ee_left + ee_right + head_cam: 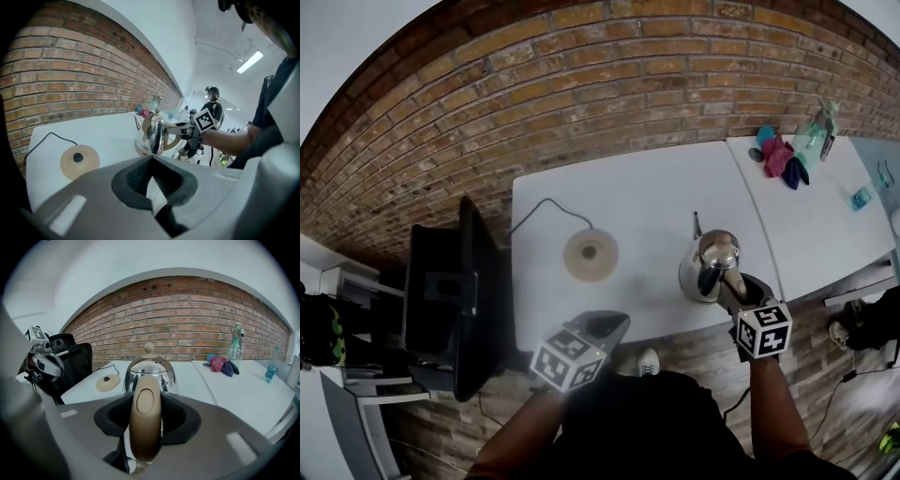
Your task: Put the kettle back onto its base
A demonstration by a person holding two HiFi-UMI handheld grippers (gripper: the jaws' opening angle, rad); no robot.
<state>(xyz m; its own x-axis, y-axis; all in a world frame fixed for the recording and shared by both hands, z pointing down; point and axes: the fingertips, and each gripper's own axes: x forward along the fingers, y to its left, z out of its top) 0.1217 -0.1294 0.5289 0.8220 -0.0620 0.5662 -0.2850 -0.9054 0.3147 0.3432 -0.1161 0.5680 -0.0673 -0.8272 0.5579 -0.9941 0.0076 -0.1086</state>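
Head view: right gripper (731, 284) pinches handle of kettle (709, 261), kettle just ahead of it over white table (647, 192). Base (590, 255) well apart, off to gripper's left, nearer left gripper (607, 325).

Left gripper view: left gripper (151, 161) jaws drawn together, nothing between. Base (78, 161) ahead-left, kettle (152, 133) ahead, held from right side.

Right gripper view: right gripper (146, 414) pads press both sides of tan handle (146, 401); shiny kettle (150, 373) body directly ahead. Base (108, 382) ahead-left, apart from kettle. Whether kettle rests on table, cannot tell.
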